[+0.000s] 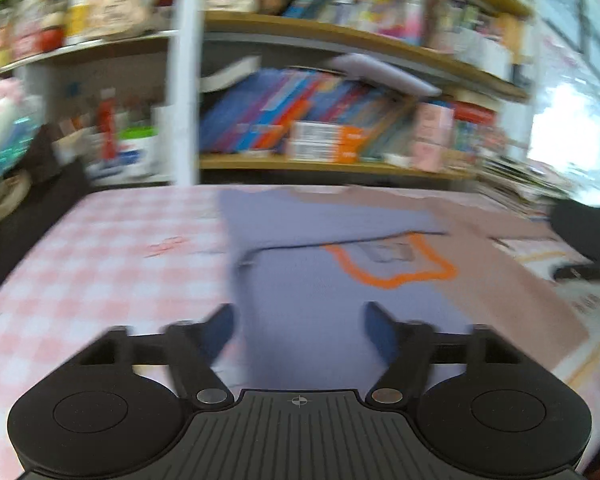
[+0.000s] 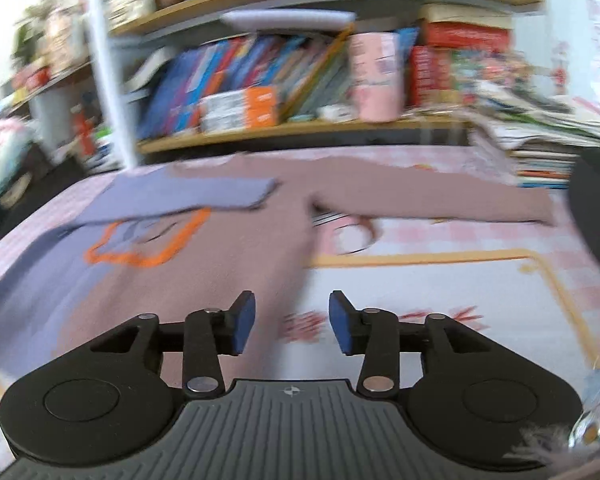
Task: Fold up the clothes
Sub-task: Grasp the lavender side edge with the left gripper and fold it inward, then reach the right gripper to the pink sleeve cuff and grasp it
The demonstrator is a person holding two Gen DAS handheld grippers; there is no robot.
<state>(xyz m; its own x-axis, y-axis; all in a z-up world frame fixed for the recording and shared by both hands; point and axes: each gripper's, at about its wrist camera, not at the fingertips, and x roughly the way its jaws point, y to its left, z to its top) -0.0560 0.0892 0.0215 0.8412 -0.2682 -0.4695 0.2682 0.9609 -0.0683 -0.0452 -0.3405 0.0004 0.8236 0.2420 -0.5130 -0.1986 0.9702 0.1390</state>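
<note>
The sweater (image 2: 228, 248) lies flat on the counter (image 1: 100, 248), left sleeve folded across its chest, while the left claw (image 1: 299, 330) and right claw (image 2: 292, 322) hover spread and empty, seemingly poised for the outstretched right sleeve.

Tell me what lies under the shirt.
The shirt lies flat on a pink checked tablecloth, which shows around it. Whatever sits beneath the cloth itself is covered. Both grippers hover open, holding nothing.
</note>
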